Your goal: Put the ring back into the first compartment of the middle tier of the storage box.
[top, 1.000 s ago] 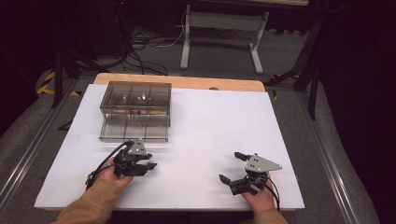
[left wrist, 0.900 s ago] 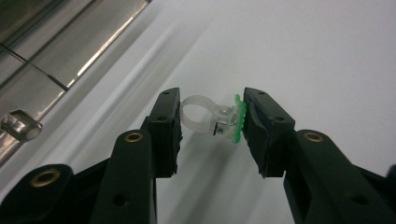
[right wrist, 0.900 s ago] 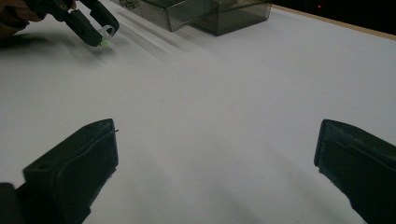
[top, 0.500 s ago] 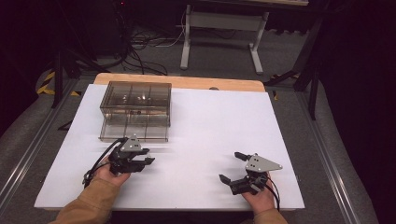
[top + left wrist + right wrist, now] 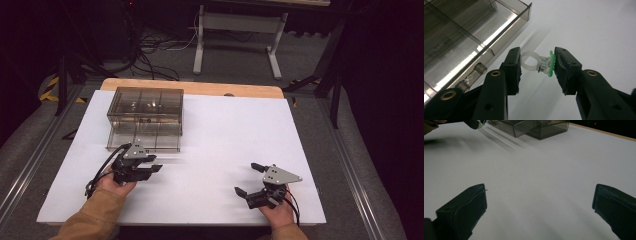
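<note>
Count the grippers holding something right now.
1. The left gripper, near the smoky drawer box, clamps a small clear ring with a green top. The right gripper stands open over bare white table.

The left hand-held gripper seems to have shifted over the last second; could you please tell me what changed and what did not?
The left hand-held gripper moved up the table toward the open drawer of the smoky plastic box, still clamped on a small clear ring with a green top. The right hand-held gripper stayed put, jaws open, and the box did not move.
</note>
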A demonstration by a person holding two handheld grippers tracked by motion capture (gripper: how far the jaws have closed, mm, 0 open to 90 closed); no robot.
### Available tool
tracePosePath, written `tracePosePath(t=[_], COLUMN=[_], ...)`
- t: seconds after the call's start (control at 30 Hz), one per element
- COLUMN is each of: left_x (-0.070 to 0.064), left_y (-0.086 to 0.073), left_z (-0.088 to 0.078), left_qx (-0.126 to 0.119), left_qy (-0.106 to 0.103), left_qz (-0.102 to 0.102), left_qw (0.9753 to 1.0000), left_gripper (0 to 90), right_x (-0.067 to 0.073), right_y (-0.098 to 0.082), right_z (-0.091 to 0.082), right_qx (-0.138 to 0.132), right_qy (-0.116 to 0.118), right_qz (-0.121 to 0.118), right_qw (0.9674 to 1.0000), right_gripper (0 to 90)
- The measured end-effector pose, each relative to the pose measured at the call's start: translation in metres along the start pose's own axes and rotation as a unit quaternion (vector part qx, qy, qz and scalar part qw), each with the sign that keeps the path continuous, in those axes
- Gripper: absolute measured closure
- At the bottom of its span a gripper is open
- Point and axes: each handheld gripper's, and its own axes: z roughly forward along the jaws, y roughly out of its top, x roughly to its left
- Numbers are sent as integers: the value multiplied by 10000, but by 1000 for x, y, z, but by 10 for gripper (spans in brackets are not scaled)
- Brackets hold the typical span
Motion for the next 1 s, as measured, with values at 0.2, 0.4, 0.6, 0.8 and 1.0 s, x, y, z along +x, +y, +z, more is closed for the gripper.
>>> tracePosePath(t=[0.2,0.4,0.6,0.8,1.0], left_x=[3,5,10,16,23], left_y=[1,1,1,1,0], left_z=[-4,-6,-9,-15,-20], left_qx=[-41,-57,-47,-97,-148], left_qy=[35,70,110,230,332], left_qz=[-17,-49,-107,-177,-272], left_qw=[10000,9999,9999,9995,9990], left_gripper=[592,592,590,590,590], right_x=[0,0,0,0,0], right_y=[0,0,0,0,0], right_z=[0,0,0,0,0], right_qx=[7,10,0,9,10], right_qy=[0,-5,5,2,0], right_qz=[-4,-12,-11,-17,-20], right_qw=[10000,10000,10000,10000,10000], right_gripper=[0,0,0,0,0])
